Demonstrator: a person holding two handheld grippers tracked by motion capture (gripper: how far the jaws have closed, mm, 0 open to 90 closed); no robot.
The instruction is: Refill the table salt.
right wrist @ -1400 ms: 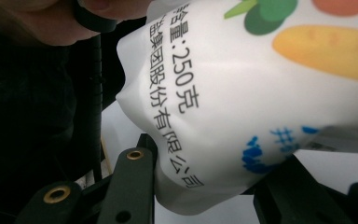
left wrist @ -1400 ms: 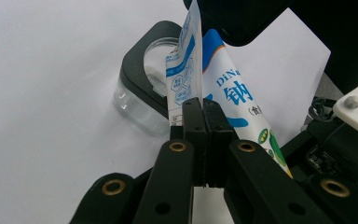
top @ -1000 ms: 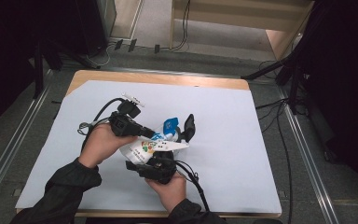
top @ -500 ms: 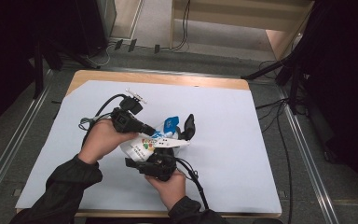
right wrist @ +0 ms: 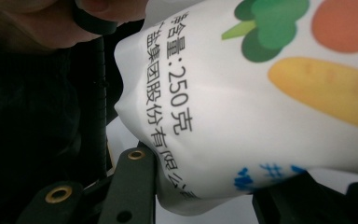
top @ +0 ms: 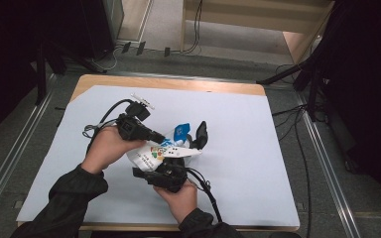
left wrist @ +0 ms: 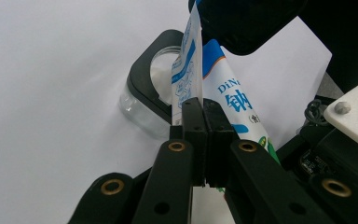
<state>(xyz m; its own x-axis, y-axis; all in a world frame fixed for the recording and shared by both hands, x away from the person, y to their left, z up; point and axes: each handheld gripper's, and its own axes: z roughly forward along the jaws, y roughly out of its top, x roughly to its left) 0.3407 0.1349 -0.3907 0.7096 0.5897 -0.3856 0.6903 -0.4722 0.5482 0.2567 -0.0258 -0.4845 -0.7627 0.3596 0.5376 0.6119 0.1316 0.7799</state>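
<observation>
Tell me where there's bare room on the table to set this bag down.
Free: the white sheet right of the bag, and its far strip by the wooden edge. Crowded: the middle, where the left gripper, right gripper and clear container cluster.

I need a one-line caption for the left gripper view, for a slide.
Left gripper shut on the top edge of a white-and-blue pouch, above a clear jar on the white table cover.

The bag [top: 161,151] has tipped slightly between the grippers.

One white bag [top: 154,153], one lidded jar [left wrist: 144,100], two hand-held grippers.
</observation>
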